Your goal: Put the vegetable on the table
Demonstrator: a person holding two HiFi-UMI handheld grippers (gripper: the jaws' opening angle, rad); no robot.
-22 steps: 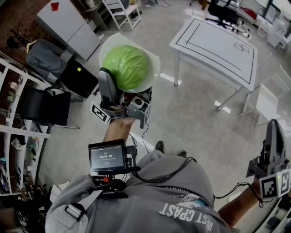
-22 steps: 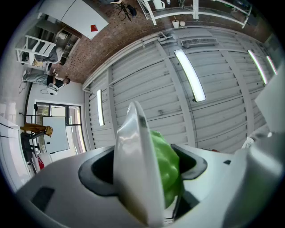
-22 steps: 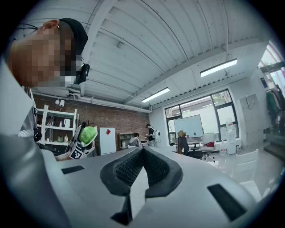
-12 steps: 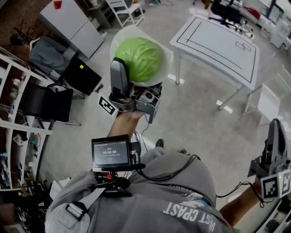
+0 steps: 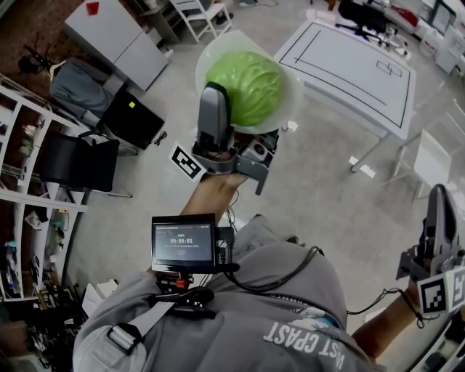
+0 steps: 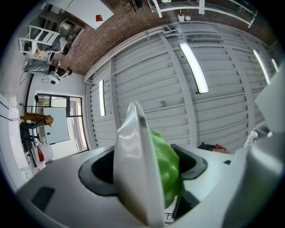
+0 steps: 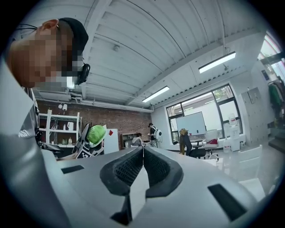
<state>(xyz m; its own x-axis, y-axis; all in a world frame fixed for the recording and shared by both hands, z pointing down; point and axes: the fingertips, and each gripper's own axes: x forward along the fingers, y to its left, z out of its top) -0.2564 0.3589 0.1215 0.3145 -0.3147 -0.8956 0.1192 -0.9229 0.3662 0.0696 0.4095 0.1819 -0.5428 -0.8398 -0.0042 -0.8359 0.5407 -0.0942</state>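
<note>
A green cabbage (image 5: 247, 87) lies against a white plate (image 5: 290, 102), raised high in front of me. My left gripper (image 5: 243, 109) is shut on both and points steeply upward. In the left gripper view one pad presses the back of the plate (image 6: 133, 164) and the other presses the cabbage (image 6: 168, 171). The white table (image 5: 356, 73) with black lines stands on the floor beyond, at the upper right. My right gripper (image 5: 439, 225) hangs at the lower right. Its jaws (image 7: 143, 153) are shut with nothing between them. The cabbage (image 7: 95, 133) shows small in that view.
A grey cabinet (image 5: 116, 40) and a white chair (image 5: 200, 14) stand at the back left. Black chairs (image 5: 76, 163) and shelves (image 5: 22, 203) line the left side. A white chair (image 5: 429, 163) stands right of the table. People (image 7: 153, 131) stand far off by the windows.
My left gripper has carried the plate and cabbage up and to the right in the head view, closer to the white table. The right gripper has stayed where it was.
</note>
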